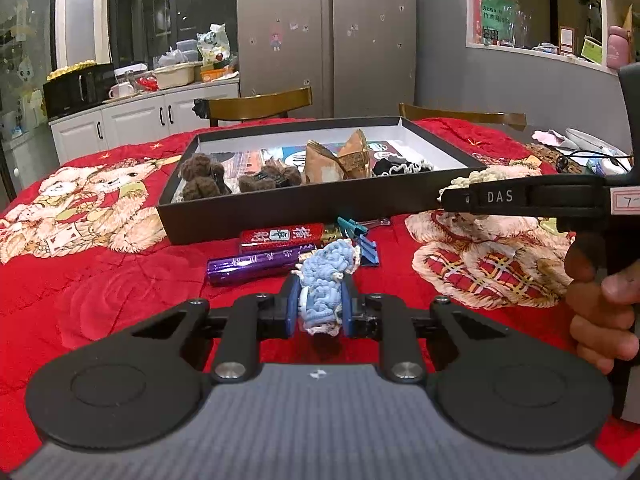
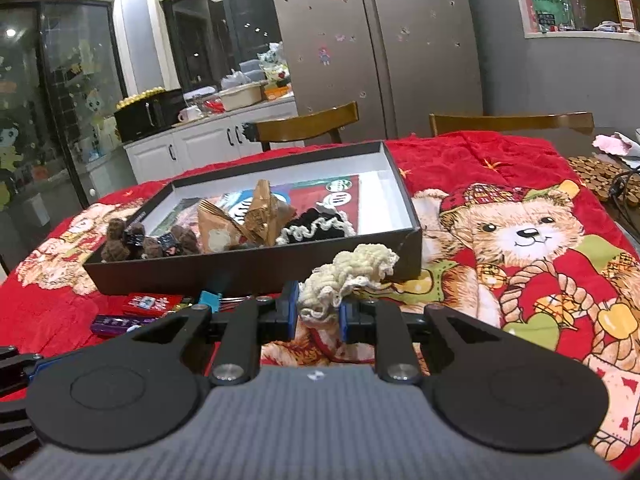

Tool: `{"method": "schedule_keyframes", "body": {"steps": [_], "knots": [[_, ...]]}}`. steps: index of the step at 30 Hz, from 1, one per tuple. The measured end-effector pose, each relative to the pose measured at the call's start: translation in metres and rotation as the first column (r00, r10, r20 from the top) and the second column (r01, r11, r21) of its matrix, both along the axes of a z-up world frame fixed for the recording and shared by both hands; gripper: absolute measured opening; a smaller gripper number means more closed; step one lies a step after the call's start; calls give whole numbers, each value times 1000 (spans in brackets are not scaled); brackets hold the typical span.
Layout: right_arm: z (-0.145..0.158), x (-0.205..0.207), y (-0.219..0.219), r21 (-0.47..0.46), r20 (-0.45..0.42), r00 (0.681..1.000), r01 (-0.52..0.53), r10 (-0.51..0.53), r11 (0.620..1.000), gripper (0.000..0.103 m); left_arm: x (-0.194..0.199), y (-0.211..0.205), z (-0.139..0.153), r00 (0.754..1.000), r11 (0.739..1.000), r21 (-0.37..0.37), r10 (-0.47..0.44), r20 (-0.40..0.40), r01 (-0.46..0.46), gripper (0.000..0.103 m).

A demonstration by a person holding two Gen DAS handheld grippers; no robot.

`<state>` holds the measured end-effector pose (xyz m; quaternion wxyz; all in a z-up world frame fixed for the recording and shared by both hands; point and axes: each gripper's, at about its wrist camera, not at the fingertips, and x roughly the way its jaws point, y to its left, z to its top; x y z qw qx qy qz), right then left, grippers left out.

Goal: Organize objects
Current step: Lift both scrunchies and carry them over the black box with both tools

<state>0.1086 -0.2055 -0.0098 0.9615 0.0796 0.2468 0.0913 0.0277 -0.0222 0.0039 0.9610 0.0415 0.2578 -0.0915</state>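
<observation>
left wrist: left gripper [image 1: 320,304] pinches blue crochet piece [image 1: 325,280]; right gripper [image 2: 318,312] pinches cream one [image 2: 352,276].

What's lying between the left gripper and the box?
In the left wrist view, between the left gripper and the box: a purple tube, a red case, blue clips.

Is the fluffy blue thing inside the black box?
No, the fluffy blue thing is pinched in the left gripper, outside the black box.
</observation>
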Motion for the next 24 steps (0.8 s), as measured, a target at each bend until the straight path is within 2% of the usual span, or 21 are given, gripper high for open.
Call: {"method": "schedule_keyframes", "body": {"steps": [10, 17, 24], "knots": [[2, -3, 2, 17, 18, 1000, -23, 23, 1000, 23, -6, 1, 4, 998, 1000, 17, -22, 51, 21, 25], [1, -5, 1, 28, 19, 1000, -19, 19, 999, 23, -6, 1, 4, 998, 999, 8, -33, 54, 32, 25], [5, -10, 3, 8, 41, 998, -41, 41, 999, 23, -22, -3, 8, 990, 999, 37, -23, 141, 18, 25]]}}
